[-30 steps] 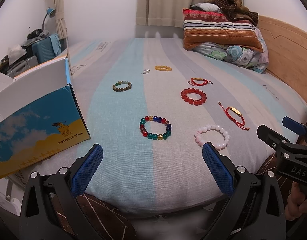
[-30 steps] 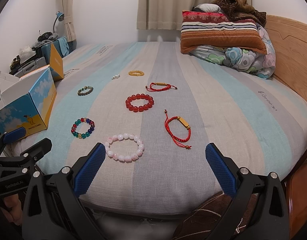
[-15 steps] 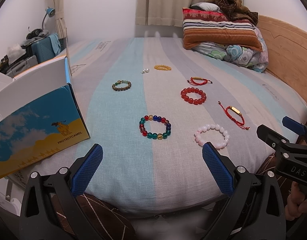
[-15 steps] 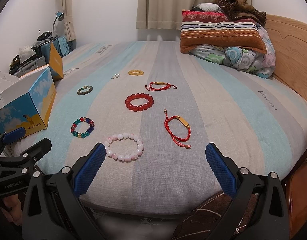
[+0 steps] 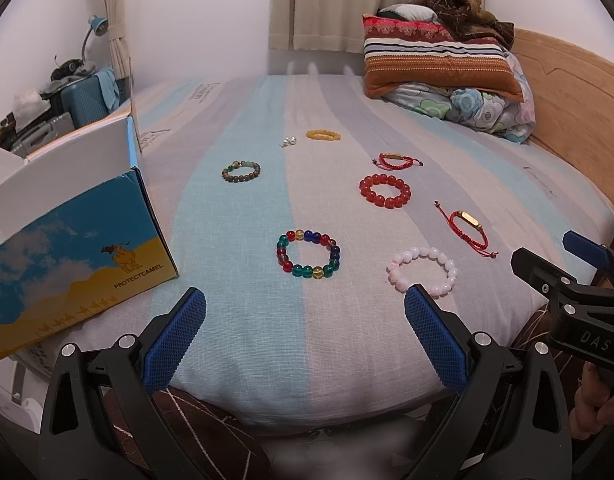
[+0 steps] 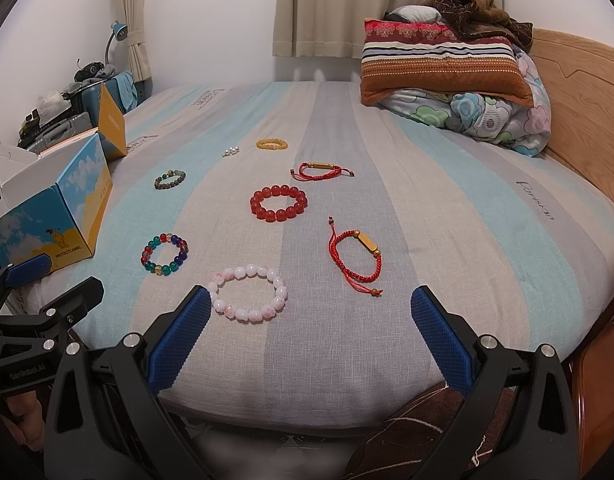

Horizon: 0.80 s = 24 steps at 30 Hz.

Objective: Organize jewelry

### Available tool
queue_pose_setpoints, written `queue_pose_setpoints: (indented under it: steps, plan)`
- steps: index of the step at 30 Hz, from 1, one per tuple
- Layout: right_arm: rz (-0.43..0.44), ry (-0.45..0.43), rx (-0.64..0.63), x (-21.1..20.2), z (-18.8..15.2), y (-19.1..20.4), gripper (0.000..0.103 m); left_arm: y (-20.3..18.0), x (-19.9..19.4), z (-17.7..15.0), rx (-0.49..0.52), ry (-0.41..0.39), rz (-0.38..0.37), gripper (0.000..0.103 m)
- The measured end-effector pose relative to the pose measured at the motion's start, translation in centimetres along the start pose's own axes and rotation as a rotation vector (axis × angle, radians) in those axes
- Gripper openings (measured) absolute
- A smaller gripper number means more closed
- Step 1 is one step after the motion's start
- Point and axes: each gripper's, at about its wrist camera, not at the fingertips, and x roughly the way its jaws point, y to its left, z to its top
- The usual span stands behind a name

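Note:
Several bracelets lie on the striped bed. A multicolour bead bracelet (image 5: 308, 255) (image 6: 164, 255), a pink bead bracelet (image 5: 423, 271) (image 6: 249, 293), a red bead bracelet (image 5: 385, 191) (image 6: 278, 203), two red cord bracelets (image 5: 467, 229) (image 5: 395, 160), an olive bead bracelet (image 5: 241, 171), a yellow bracelet (image 5: 323, 135) and small pearl earrings (image 5: 288, 142). My left gripper (image 5: 305, 312) is open and empty at the bed's near edge, short of the multicolour bracelet. My right gripper (image 6: 311, 308) is open and empty just short of the pink bracelet.
An open blue and yellow cardboard box (image 5: 73, 248) (image 6: 55, 220) stands at the bed's left edge. Pillows and a folded quilt (image 5: 447, 76) sit at the far right by the wooden headboard (image 5: 579, 120). A cluttered suitcase (image 5: 83, 96) stands beyond the box.
Both grippers have edged slightly forward toward the bed. The bracelets have not moved.

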Motion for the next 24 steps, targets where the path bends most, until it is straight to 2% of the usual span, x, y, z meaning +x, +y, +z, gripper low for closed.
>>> queue_pose_setpoints:
  steps: [24]
  plan:
    - [0.0, 0.002, 0.0, 0.02, 0.03, -0.03, 0.096, -0.09, 0.06, -0.15, -0.001, -0.002, -0.001, 0.097]
